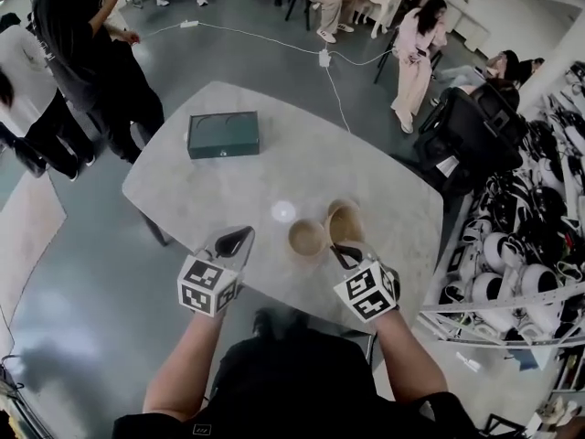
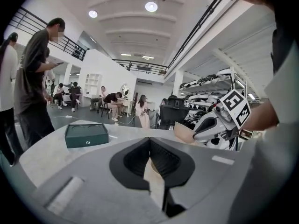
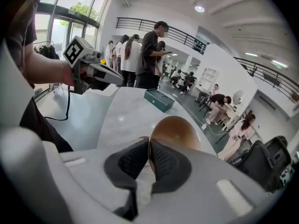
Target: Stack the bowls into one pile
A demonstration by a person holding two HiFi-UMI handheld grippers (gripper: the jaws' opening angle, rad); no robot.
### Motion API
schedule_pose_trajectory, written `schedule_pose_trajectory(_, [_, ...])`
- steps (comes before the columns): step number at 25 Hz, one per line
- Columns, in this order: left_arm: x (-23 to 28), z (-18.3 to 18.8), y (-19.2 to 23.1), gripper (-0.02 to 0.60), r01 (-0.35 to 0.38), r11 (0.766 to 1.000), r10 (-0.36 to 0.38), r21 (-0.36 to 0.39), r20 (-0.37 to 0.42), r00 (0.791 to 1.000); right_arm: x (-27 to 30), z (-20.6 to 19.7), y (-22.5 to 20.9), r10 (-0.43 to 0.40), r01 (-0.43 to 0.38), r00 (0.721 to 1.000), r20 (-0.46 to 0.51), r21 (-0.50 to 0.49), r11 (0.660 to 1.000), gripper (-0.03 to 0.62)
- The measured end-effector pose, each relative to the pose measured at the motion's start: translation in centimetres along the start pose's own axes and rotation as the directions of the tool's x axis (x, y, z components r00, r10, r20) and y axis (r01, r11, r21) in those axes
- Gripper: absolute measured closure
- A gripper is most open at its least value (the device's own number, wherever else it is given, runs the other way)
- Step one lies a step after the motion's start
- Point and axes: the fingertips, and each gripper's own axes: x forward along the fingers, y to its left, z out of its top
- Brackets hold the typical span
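The right gripper (image 3: 148,147) is clamped only on the thin rim of the tilted, round brown bowl (image 3: 174,130), so the bowl could swing or slip free and knock the second brown bowl (image 1: 306,238) resting on the pale grey table (image 1: 274,144). The held bowl sticks out just beyond the jaws, close beside the resting one. The left gripper (image 2: 149,143), jaws together and empty, hovers on that bowl's other side.
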Motion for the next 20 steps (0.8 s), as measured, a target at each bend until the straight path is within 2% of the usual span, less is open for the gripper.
schedule_pose_trajectory(4, [0.1, -0.1, 0.8, 0.572, -0.051, 0.999, 0.051, -0.014, -0.003, 0.999, 2.5, 0.4, 1.1, 0.078, -0.079, 0.997, -0.012, -0.091, 0.993, 0.577])
schedule_pose_trajectory(9, [0.4, -0.9, 0.7, 0.571, -0.12, 0.992, 0.119, -0.04, -0.018, 0.993, 5.3, -0.9, 2.3, 0.164, -0.171, 0.985, -0.053, -0.208, 0.963, 0.577])
schedule_pose_trajectory(20, [-0.6, -4.2, 1.3, 0.572, -0.203, 0.974, 0.196, -0.104, -0.071, 0.978, 11.4, -5.4, 4.7, 0.264, -0.326, 0.94, -0.218, -0.335, 0.884, 0.577])
